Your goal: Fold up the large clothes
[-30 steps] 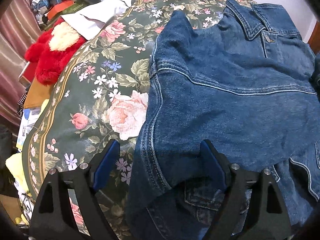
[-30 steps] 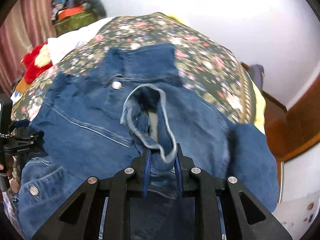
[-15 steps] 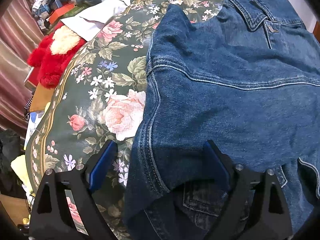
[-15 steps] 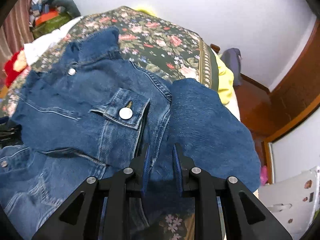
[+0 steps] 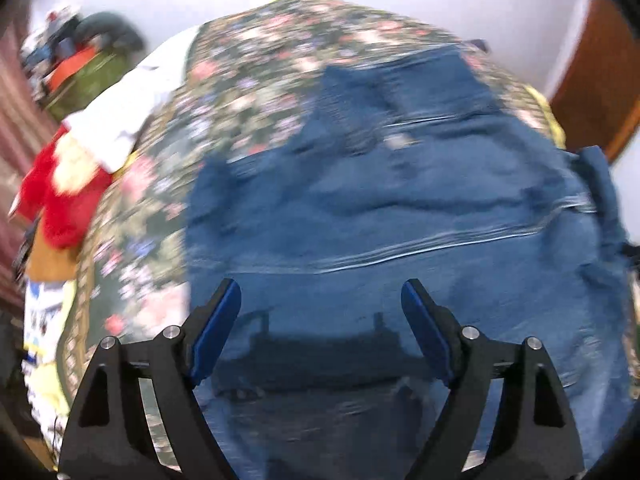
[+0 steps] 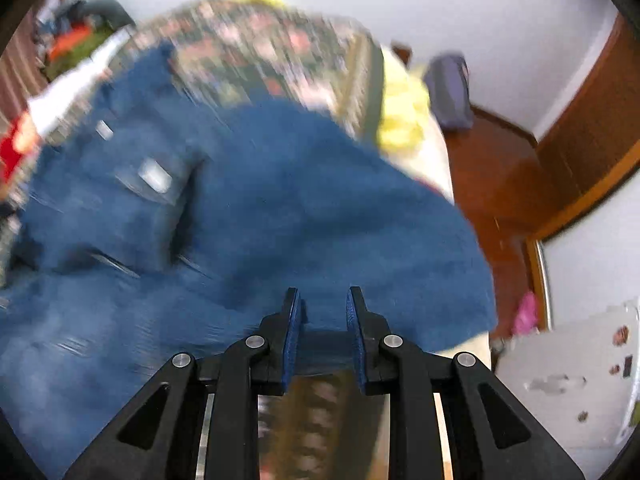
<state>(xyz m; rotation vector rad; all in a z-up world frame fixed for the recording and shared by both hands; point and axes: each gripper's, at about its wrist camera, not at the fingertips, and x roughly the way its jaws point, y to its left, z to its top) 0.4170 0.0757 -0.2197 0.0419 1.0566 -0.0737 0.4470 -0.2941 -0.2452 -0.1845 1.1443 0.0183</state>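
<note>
1. The blue denim jacket (image 5: 400, 216) lies spread on the bed with the dark floral bedspread (image 5: 248, 92). It covers the near and right-hand part of the bedspread, and its collar end points toward the far edge.
2. In the right wrist view, a plain blue denim panel (image 6: 320, 208) reaches the bedspread's right edge; beside it, the jacket's chest pocket with a metal button (image 6: 154, 178) is visible, blurred.
3. The left gripper (image 5: 320, 320) hangs above the jacket's near portion. Its jaws stand wide and are closing; nothing sits between the blue pads, and the gripper's shadow falls on the denim below.
4. The right gripper (image 6: 323, 320) is over the near right edge of the jacket. Its jaws are narrow, with a small gap between the pads. No cloth is clamped there — denim and a strip of bedspread show beyond the gap.
5. At the bedspread's left edge lie a red and cream plush item (image 5: 60, 192) and a white cloth (image 5: 132, 108).
6. Both views are motion-blurred; seams and stitching cannot be read in detail.
</note>
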